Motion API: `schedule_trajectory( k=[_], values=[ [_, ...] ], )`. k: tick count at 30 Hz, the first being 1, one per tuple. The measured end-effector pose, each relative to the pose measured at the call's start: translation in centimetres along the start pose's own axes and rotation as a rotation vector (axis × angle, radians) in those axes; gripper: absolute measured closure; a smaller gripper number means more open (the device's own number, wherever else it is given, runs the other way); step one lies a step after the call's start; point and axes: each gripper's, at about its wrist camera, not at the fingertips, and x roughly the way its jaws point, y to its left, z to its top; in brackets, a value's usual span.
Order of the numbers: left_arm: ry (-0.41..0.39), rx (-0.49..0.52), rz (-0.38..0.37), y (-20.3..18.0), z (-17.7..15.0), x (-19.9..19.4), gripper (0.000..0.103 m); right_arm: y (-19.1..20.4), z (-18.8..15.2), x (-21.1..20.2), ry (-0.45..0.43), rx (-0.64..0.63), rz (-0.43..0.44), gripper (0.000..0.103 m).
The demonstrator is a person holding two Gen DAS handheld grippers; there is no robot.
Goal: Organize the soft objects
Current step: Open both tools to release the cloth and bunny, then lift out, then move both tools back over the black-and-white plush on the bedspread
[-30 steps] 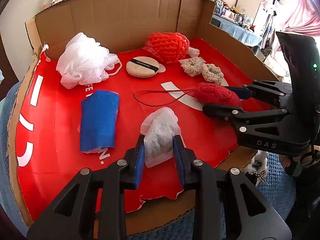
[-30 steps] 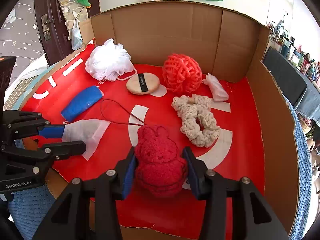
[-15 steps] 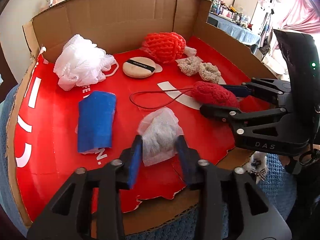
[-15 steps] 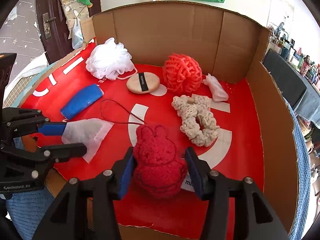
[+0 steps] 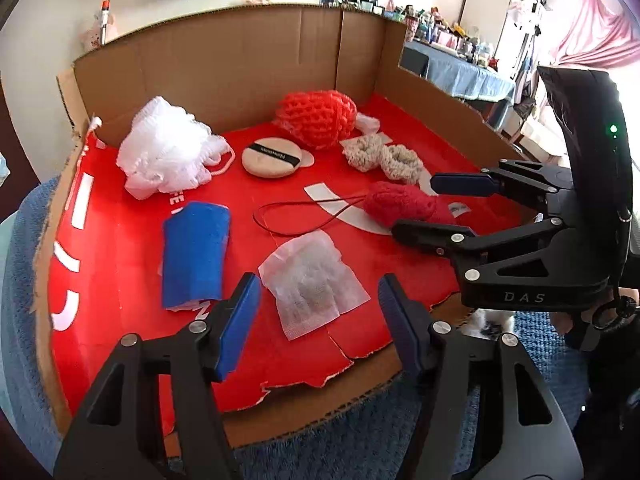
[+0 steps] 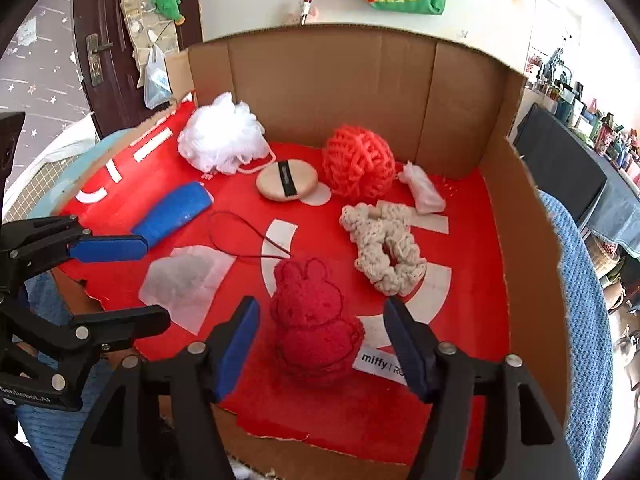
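Red box floor (image 5: pixel 120 248), printed lettering partly covered

My tool pads (image 5: pixel 236 328) are blue. Before me: a crimson crocheted bunny (image 6: pixel 312 320), a white gauze sachet (image 5: pixel 314 286), a blue roll (image 5: pixel 194 254), a cream scrunchie (image 6: pixel 384 250), an orange-red mesh puff (image 6: pixel 358 162), and a white puff (image 5: pixel 168 152).

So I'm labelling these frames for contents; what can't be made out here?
- Sachet filling: blurred through the mesh, both views.
- Label beside the red knitted bunny: text cut off by the right gripper finger, right wrist view.
- Powder puff band print: too small, both views.
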Motion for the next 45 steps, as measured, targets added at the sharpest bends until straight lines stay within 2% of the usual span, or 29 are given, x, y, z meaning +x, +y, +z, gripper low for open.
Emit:
schedule_trajectory(
  k=[9,11,14,17,20,23,36,45],
  values=[
    [-0.088,-0.024,0.038,-0.6,-0.5,-3.9,0.030,0.3,0.0,-3.9,-0.081,0.035,-0.011,0.023],
    [-0.113,-0.041,0.051,-0.7,-0.7,-4.9,0.027,0.3,-0.1,-5.3,-0.105,0.049,-0.011,0.018],
    [-0.149,-0.078,0.069,-0.7,-1.0,-6.5,0.026,0.4,-0.2,-7.1,-0.141,0.063,-0.018,0.012],
    [-0.181,-0.104,0.080,-0.8,-1.5,-8.1,0.025,0.8,-0.6,-9.1,-0.185,0.073,-0.025,0.007],
    [-0.210,-0.108,0.095,-1.2,-2.2,-9.4,0.019,1.3,-1.1,-10.6,-0.218,0.077,-0.032,0.004],
    [-0.234,-0.105,0.120,-1.9,-3.0,-10.5,0.018,1.8,-1.9,-12.1,-0.248,0.082,-0.039,0.001],
    [-0.325,-0.139,0.204,-4.1,-8.5,-13.1,0.016,4.4,-7.6,-15.3,-0.326,0.098,-0.093,0.000],
    [-0.319,-0.178,0.236,-4.7,-12.2,-11.9,0.016,5.7,-12.4,-14.5,-0.343,0.099,-0.156,0.000]
  ],
)
